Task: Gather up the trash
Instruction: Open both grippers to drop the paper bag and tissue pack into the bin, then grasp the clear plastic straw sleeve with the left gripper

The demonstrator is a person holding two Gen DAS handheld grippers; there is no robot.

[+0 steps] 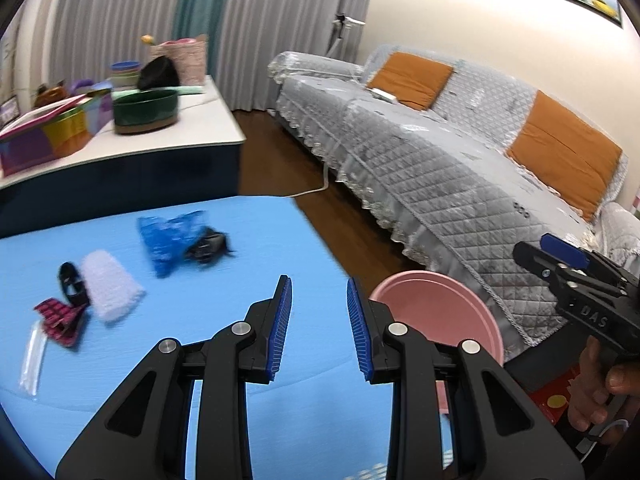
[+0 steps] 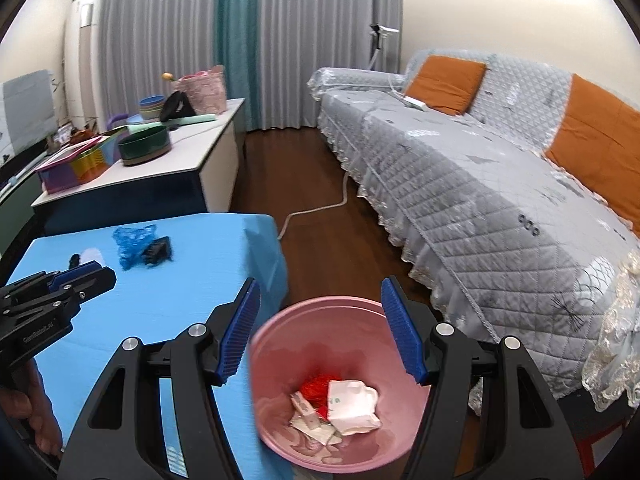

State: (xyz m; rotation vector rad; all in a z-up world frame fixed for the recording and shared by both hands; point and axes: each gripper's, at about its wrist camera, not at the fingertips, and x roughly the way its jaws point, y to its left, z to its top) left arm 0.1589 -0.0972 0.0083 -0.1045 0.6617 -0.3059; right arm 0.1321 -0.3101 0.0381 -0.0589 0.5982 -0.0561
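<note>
1. Left tongs [image 1: 319, 326] stood over the near part of the blue-covered bench [image 1: 240, 240], jaws narrowly parted with nothing between them. Judged: free to take the next piece.
2. Right tongs [image 2: 320, 330] hung above the pink bin [image 2: 280, 420], jaws set wide and empty. The bin showed between the blue pads but was not touched by them.
3. The bin stood on the floor just beside the bench's right edge, between bench and quilt-covered sofa [image 2: 480, 200]. Likely put there so litter travels a short way from bench to bin.
4. Bin contents: crumpled white paper [image 2: 352, 404], something red [image 2: 316, 386] beneath it, and smaller pale scraps. Collection judged part done.
5. Trash remaining on the bench, all well to the left of the left tongs:
   - blue crinkled plastic wrap [image 1: 168, 240] with a small black item [image 1: 208, 246] against it, farthest away;
   - white fuzzy pad [image 1: 110, 284], a black loop-shaped piece [image 1: 70, 282] touching its left side;
   - pink-and-black blister-type pack [image 1: 60, 318];
   - clear plastic sleeve [image 1: 32, 360] near the left edge.
6. Both views were blurred over the bench, so finer identification was not possible.
7. Judgement: next pickup falls to the left tongs, as the litter lay on their side.
</note>
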